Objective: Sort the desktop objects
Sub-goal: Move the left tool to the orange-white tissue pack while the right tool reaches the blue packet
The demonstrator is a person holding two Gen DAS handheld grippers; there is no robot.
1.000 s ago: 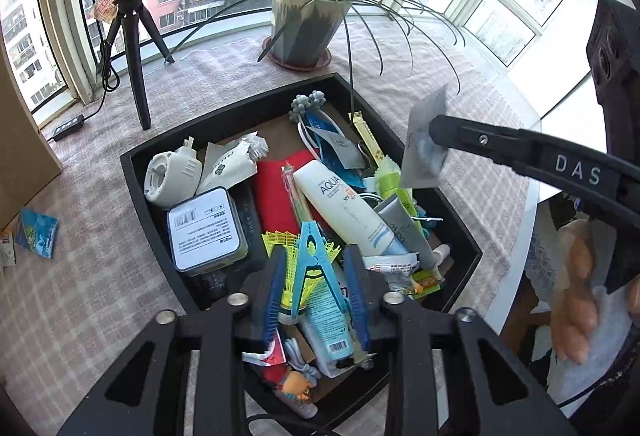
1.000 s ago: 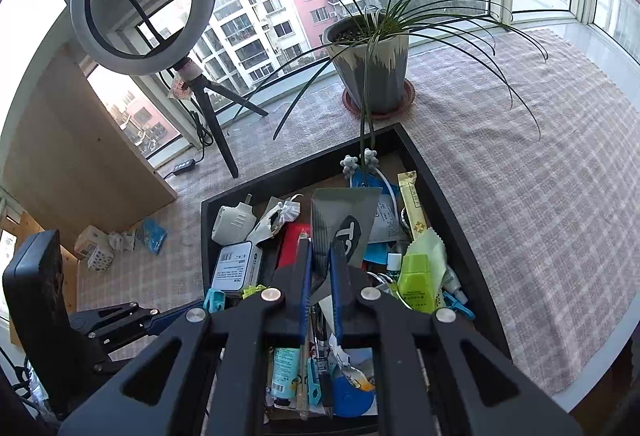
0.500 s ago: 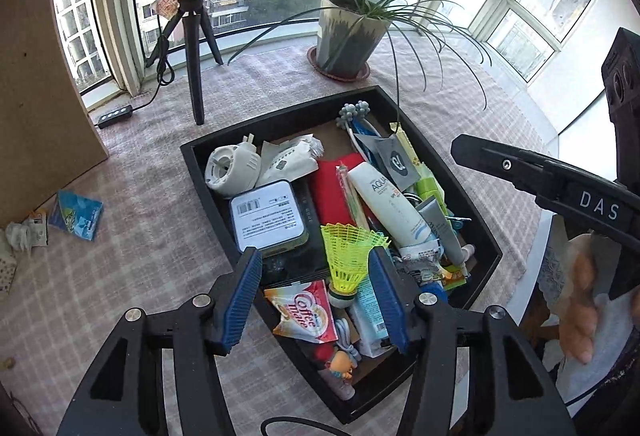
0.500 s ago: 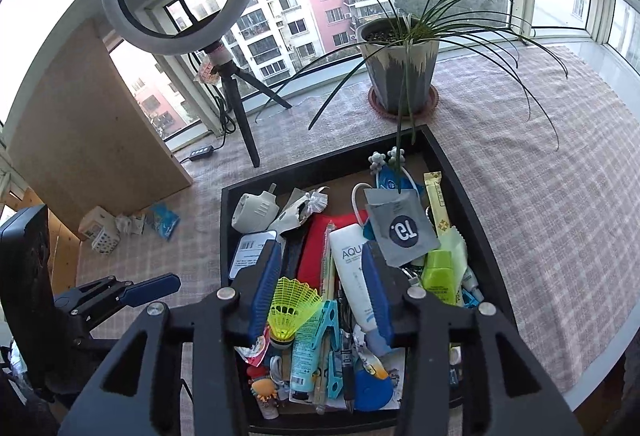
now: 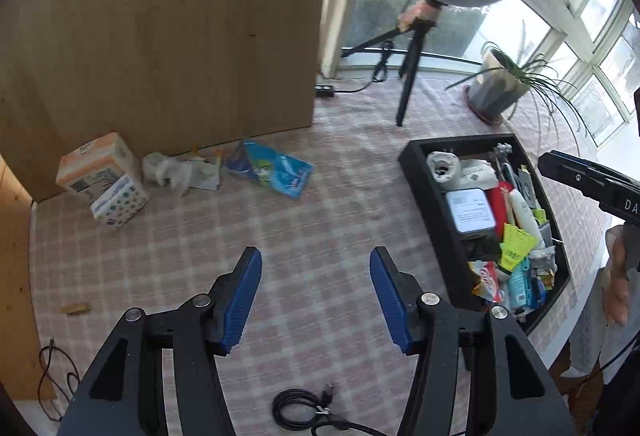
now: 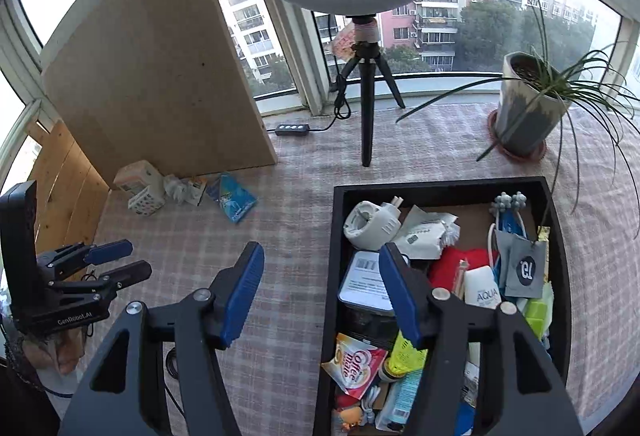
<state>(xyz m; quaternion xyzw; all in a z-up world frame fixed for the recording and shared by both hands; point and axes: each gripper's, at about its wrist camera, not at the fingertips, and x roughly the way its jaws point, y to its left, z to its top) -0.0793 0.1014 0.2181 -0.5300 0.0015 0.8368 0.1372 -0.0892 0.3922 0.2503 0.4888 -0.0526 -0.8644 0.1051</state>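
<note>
A black tray [image 6: 335,228] full of mixed small objects sits on the checked cloth; it shows at the right of the left wrist view [image 5: 416,175]. In it lie a yellow shuttlecock [image 6: 404,354], a Coffee mate sachet [image 6: 354,364], a white AQUA tube [image 6: 482,292] and a grey pouch [image 6: 524,270]. My left gripper [image 5: 316,300] is open and empty over bare cloth, left of the tray. My right gripper [image 6: 320,296] is open and empty above the tray's left wall. The left gripper also shows in the right wrist view [image 6: 116,262].
A blue packet [image 5: 276,167], crumpled wrappers [image 5: 168,169] and small cartons [image 5: 104,175] lie by a wooden board [image 5: 160,19]. A ring light tripod [image 6: 366,83] and a potted plant [image 6: 524,107] stand at the back. A black cable [image 5: 304,410] lies near me.
Both grippers have opened and let go: the shuttlecock and the grey pouch now lie in the tray. The left gripper has swung left, away from the tray, over the cloth.
</note>
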